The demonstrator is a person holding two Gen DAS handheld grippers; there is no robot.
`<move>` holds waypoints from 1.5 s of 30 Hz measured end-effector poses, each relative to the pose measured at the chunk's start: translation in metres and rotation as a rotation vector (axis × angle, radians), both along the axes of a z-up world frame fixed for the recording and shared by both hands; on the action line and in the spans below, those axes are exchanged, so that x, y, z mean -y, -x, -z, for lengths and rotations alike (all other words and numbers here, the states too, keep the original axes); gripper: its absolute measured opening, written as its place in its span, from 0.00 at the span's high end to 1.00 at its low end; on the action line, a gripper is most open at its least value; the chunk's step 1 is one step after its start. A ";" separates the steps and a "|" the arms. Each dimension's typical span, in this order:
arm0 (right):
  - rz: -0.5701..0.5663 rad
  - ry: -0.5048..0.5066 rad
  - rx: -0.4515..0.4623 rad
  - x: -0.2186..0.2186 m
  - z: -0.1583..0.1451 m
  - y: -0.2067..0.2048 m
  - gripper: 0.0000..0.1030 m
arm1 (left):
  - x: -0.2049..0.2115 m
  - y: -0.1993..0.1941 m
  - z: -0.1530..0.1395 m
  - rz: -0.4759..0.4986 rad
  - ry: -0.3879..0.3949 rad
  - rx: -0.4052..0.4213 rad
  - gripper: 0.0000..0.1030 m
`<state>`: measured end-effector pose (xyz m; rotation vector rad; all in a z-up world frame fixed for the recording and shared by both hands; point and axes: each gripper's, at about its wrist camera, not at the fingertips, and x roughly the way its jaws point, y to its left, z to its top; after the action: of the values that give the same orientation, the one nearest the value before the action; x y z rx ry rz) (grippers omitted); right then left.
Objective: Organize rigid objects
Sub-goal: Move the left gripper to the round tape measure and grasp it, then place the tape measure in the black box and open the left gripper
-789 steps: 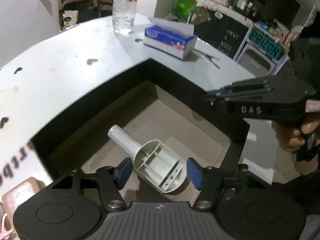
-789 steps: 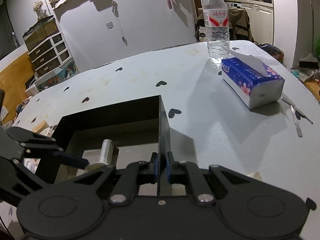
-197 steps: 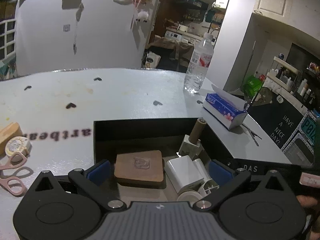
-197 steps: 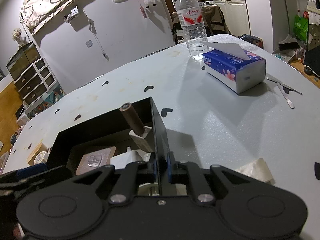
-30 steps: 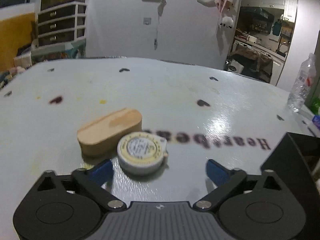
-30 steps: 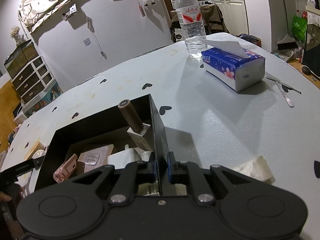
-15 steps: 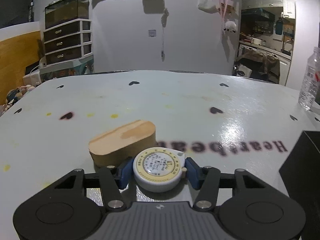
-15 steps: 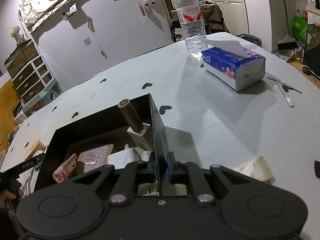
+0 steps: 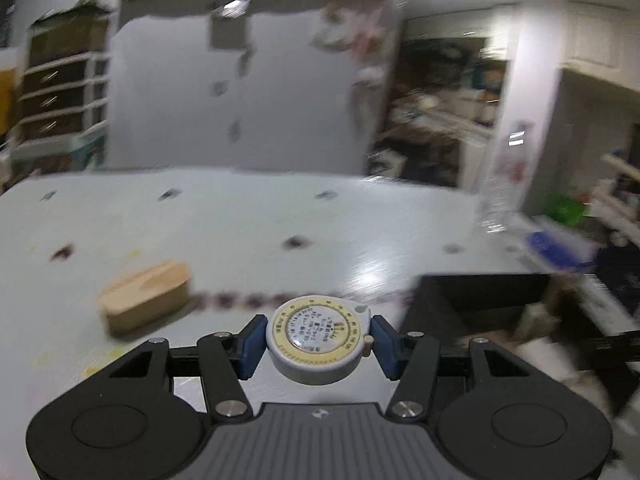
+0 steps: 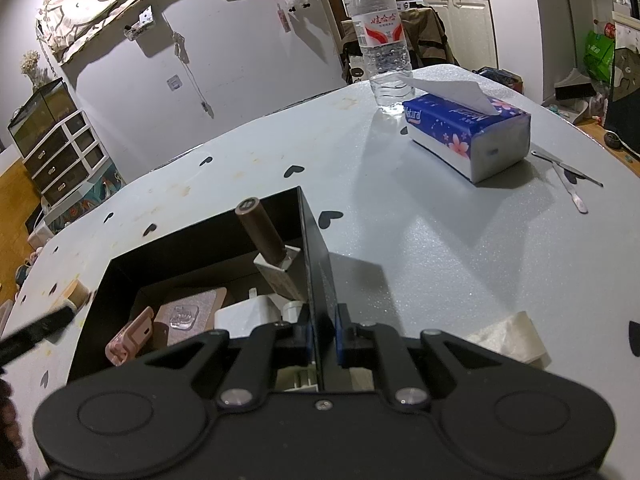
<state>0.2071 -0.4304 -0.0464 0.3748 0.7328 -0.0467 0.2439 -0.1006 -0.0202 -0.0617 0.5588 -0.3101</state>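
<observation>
Only the left wrist cam shows the round tape measure (image 9: pixel 319 338), white shell w/ yellow dial, pinched between the left gripper (image 9: pixel 318 340) pads, held above the table (image 9: pixel 240 220). Right cam shows the right gripper (image 10: pixel 322 338) clamped on the thin right wall of the black box (image 10: pixel 310 248), pads pressed to it. Inside: brown cylinder (image 10: pixel 260 230), white charger (image 10: pixel 244 316), pink clip (image 10: pixel 130 336). Rounded wooden block (image 9: pixel 146 302) sits left of the box. Lots of bare tabletop around; tissue pack (image 10: pixel 466 136) and water bottle (image 10: pixel 380 40) well apart.
</observation>
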 end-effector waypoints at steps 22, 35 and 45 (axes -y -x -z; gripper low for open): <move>-0.006 0.012 -0.004 -0.002 -0.001 0.000 0.90 | 0.107 0.033 0.004 0.486 -0.080 -0.083 0.46; -0.007 0.021 -0.004 -0.004 -0.002 -0.001 0.90 | 0.109 0.029 0.010 0.455 -0.107 -0.109 0.43; -0.007 0.032 -0.006 -0.004 -0.002 0.000 0.91 | 0.108 0.035 0.009 0.483 -0.081 -0.107 0.17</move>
<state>0.2076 -0.4259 -0.0442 0.3418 0.7386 -0.0533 0.2084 -0.2088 -0.0290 0.1382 0.6894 -0.7564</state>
